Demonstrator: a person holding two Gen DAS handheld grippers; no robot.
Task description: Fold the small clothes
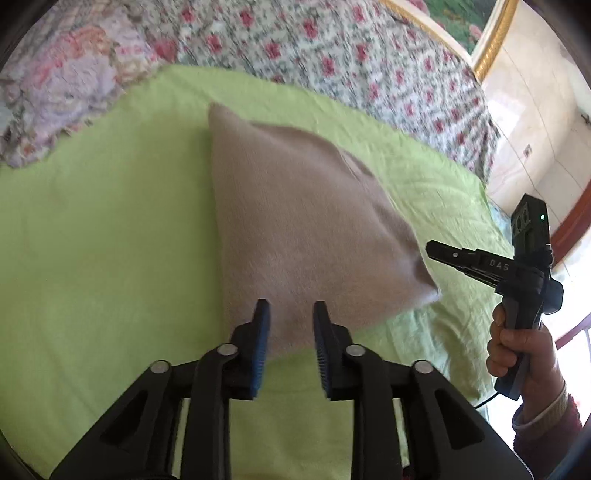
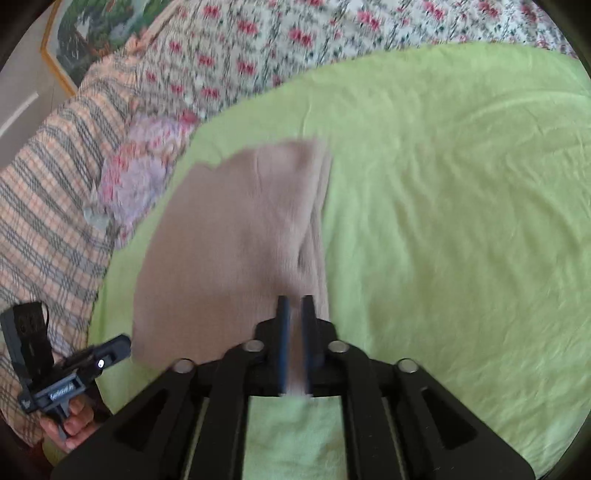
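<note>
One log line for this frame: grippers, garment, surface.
left gripper: open, over garment | right gripper: shut on beige knit garment, corner lifted | surface: lime-green sheet | step: fold in progress

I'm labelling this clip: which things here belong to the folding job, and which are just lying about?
Job:
- beige knit garment
- right gripper, pinching its corner
- left gripper, open at its near edge
- green sheet under it

Lying about:
- floral quilt
- plaid blanket
- framed picture

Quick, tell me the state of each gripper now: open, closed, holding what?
Left gripper: open, holding nothing, above the beige garment.
Right gripper: closed on an edge of the beige garment.
</note>
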